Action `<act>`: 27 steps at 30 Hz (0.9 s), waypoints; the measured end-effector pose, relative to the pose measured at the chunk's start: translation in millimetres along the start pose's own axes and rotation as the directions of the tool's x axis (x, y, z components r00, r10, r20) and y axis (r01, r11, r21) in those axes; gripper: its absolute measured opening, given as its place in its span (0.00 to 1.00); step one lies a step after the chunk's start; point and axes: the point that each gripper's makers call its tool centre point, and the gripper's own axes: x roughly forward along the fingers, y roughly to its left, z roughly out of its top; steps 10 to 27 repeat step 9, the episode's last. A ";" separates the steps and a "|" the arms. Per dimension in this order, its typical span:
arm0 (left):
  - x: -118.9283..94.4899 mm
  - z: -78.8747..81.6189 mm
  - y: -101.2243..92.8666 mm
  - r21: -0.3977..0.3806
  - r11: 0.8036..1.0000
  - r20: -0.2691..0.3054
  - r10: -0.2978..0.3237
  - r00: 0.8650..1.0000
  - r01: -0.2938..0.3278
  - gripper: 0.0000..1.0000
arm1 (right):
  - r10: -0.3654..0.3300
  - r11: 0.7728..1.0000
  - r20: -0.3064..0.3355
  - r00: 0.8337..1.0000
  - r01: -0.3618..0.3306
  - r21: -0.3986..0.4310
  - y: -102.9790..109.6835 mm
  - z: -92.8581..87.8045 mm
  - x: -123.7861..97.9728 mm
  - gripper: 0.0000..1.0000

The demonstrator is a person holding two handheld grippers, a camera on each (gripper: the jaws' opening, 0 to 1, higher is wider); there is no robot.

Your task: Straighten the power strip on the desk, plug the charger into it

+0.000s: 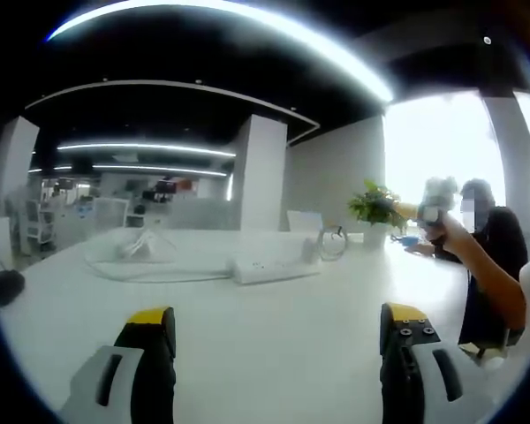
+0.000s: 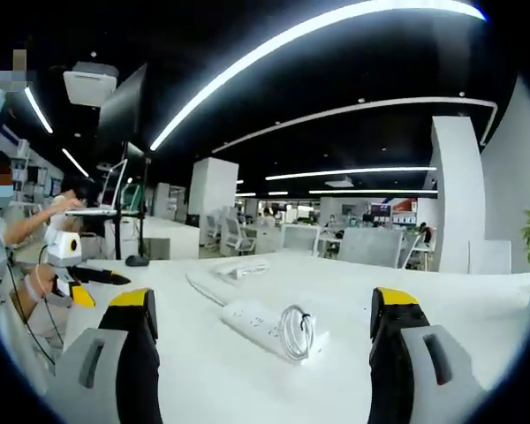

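Both grippers hover over the white desk [image 1: 274,344] with jaws spread wide, holding nothing. Ahead of the right gripper [image 2: 261,327] lies the power strip [image 2: 261,322] (a coiled cable [image 2: 298,332] rests on it); it sits farther ahead of the left gripper [image 1: 278,340].

desk [image 1: 274,344] bare near fingers | power strip [image 2: 261,322], coiled cable [image 2: 296,333] ahead

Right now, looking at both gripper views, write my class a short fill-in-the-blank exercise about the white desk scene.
1. The long white power strip lies on the white ____.
2. A coiled white cable rests against the strip's ____ end in the right gripper view.
3. Both grippers have their jaws ____.
4. The green potted plant stands near the bright ____.

Missing words: desk; nearer; open; window
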 end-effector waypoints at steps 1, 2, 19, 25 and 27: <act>0.0 0.0 0.0 0.001 1.000 0.001 0.000 1.000 0.000 0.99 | -0.011 1.000 0.004 1.000 0.011 0.000 0.7 -2.0 -3.0 1.00; 0.0 0.0 -0.1 0.001 1.000 0.000 0.000 1.000 0.000 0.99 | -0.015 1.000 0.003 1.000 0.015 0.000 1.3 -3.1 -4.3 1.00; -0.4 -1.3 0.6 -0.003 1.000 -0.001 0.004 1.000 -0.004 0.99 | -0.042 0.999 -0.011 0.999 0.042 -0.024 9.0 -16.0 -15.8 1.00; -0.4 -1.3 0.6 -0.003 1.000 -0.001 0.004 1.000 -0.004 0.99 | -0.042 0.999 -0.011 0.999 0.042 -0.024 9.0 -16.0 -15.8 1.00; -0.4 -1.3 0.6 -0.003 1.000 -0.001 0.004 1.000 -0.004 0.99 | -0.042 0.999 -0.011 0.999 0.042 -0.024 9.0 -16.0 -15.8 1.00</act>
